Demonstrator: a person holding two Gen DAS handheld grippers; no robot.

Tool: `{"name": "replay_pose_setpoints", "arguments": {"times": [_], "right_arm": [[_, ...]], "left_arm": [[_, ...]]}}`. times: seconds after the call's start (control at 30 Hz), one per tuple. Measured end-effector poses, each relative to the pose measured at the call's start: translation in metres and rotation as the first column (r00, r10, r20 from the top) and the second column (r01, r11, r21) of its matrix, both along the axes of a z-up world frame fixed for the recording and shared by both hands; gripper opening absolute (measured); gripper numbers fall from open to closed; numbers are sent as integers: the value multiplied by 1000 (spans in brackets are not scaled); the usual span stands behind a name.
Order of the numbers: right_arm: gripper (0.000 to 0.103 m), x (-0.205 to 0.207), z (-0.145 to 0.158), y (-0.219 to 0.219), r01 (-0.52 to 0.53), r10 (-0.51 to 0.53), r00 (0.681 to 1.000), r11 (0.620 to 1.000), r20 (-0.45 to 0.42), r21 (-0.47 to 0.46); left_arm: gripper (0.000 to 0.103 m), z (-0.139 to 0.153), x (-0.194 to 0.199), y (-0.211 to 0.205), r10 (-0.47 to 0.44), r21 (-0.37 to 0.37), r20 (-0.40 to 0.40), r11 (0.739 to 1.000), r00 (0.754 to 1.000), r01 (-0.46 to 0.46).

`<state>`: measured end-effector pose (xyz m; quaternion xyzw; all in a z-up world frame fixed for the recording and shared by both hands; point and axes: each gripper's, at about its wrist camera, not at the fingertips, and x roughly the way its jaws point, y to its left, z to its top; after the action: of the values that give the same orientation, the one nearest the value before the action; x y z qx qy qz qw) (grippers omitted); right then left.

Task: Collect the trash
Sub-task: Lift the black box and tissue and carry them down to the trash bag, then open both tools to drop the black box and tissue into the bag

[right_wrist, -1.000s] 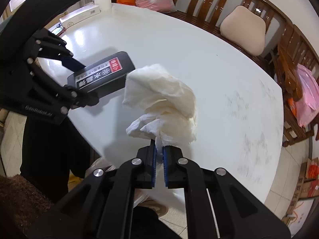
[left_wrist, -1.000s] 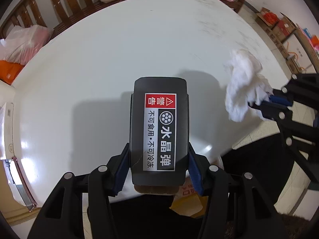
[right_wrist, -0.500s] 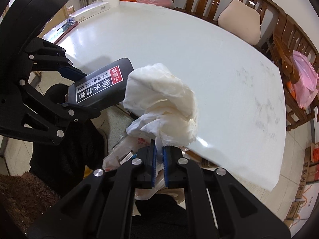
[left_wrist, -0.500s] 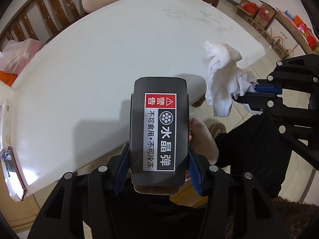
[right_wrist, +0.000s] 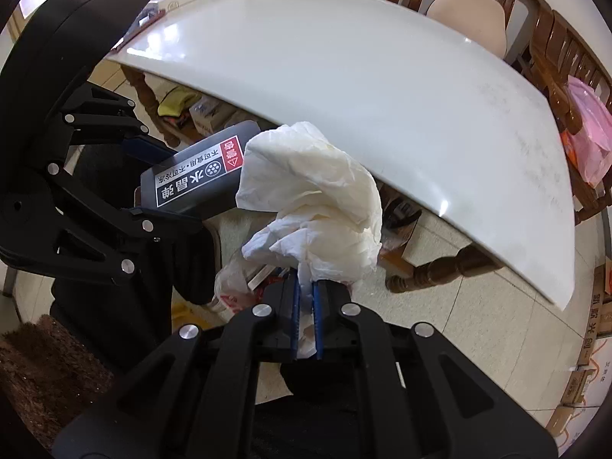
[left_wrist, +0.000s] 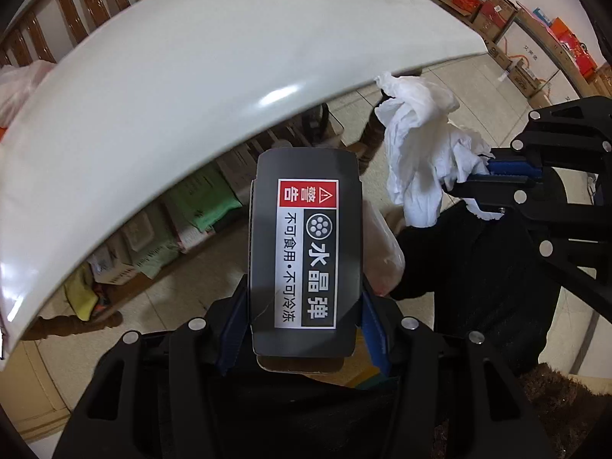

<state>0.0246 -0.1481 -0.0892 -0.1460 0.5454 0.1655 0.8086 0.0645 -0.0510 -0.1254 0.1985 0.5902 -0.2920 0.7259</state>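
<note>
1. The left gripper (left_wrist: pixel 306 306) is clamping the dark box (left_wrist: pixel 306 252) by its long sides, with the long axis pointing away from the jaws.
2. The right gripper (right_wrist: pixel 306 298) is pinching the crumpled tissue (right_wrist: pixel 313 199), its jaws nearly touching.
3. Both loads are hanging off the table (right_wrist: pixel 344 76), above the floor.
4. A plastic bag (right_wrist: pixel 233 287) is sitting below; the tissue looks nearer to it. Paper scraps are showing inside.

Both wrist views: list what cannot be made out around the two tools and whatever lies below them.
- Plastic bag, right wrist view: mostly hidden behind the crumpled tissue and right tool; contents unreadable.
- Same bag, left wrist view: only a sliver beside the dark box.
- Box underside: hidden in both views.
- Left tool: pads mostly hidden by the box.
</note>
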Motion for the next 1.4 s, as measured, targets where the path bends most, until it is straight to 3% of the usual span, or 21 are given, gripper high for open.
{"name": "replay_pose_setpoints", "arguments": {"times": [0.33, 0.57, 0.77, 1.23, 1.4], "right_arm": [[7, 5, -40, 5, 16, -16, 997, 1000, -72, 5], [7, -4, -85, 4, 38, -38, 995, 999, -91, -2], [7, -6, -114, 2, 63, -63, 992, 998, -111, -11], [7, 8, -179, -3, 126, -123, 974, 992, -192, 6], [7, 18, -205, -11, 159, -158, 960, 987, -231, -15]], "left_arm": [[52, -45, -7, 8, 20, -11, -34, 1000, 999, -20], [52, -80, -11, 12, 43, -25, -62, 999, 997, -45], [52, -115, -12, 10, 46, -17, -130, 999, 990, -48], [52, -190, 3, -9, 82, 52, -253, 996, 964, -71], [52, -209, 7, -17, 83, 105, -256, 993, 963, -58]]}}
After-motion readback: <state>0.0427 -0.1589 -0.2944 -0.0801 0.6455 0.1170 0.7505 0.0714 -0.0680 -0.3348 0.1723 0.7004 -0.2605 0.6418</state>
